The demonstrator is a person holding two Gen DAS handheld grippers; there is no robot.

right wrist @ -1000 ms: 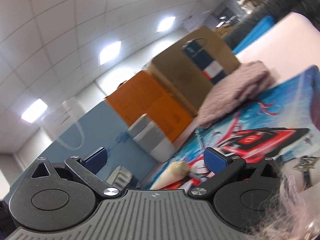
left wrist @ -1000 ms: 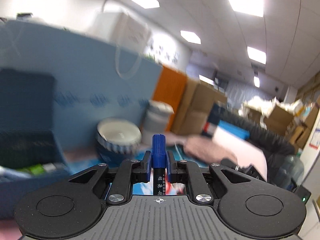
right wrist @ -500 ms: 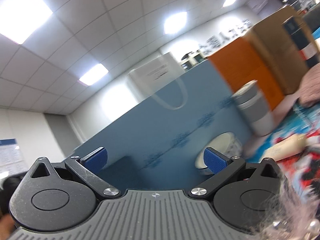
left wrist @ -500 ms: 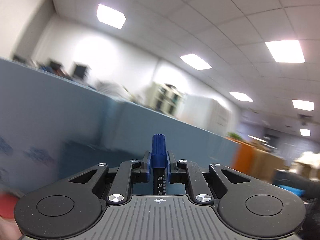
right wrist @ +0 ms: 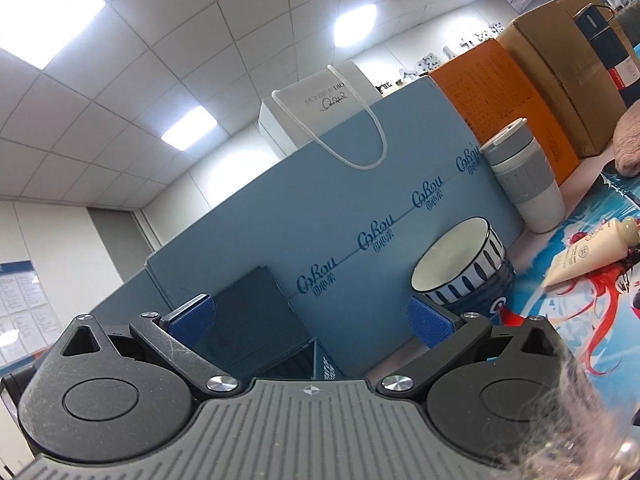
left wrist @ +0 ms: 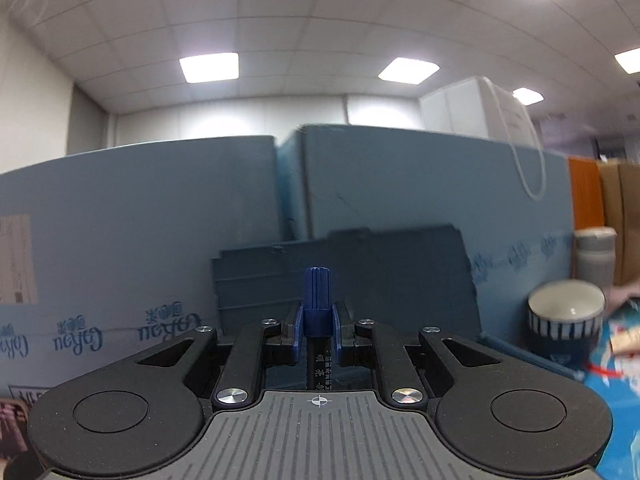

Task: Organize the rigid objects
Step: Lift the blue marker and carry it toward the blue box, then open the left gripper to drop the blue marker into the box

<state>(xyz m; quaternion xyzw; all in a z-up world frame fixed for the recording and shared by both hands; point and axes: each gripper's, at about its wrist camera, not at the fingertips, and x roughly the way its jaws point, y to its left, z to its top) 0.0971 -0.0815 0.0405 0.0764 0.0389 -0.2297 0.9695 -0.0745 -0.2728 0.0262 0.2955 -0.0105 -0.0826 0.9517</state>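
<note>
The left gripper (left wrist: 317,330) has its jaws pressed in on a marker (left wrist: 317,300), pinching the blue cap end, which sticks up between the blue pads (left wrist: 298,328) while the black barrel with printed characters runs back toward the body. The marker is held in the air in front of a dark blue storage box (left wrist: 360,276) whose raised lid stands against a tall light blue carton (left wrist: 400,184) printed with a repeated logo. A white paper bag (left wrist: 472,108) with a cord handle shows above the carton.

The right gripper (right wrist: 312,320) has its jaws spread wide with nothing between the pads (right wrist: 430,322). Through the gap the dark storage box (right wrist: 256,316) shows again, open, at the foot of the same blue carton (right wrist: 320,216). Just to the right along the carton sits a striped bowl (right wrist: 464,268), white inside, on the back edge of a surface covered by a colourful printed mat (right wrist: 560,304). Further right stands a grey and white travel cup (right wrist: 524,180), beside an orange box (right wrist: 504,92) and a brown cardboard box (right wrist: 560,52). A cream tube (right wrist: 588,252) lies on the mat near the bowl, apart from it. A pink fuzzy cloth (right wrist: 628,144) lies at the far right edge
</note>
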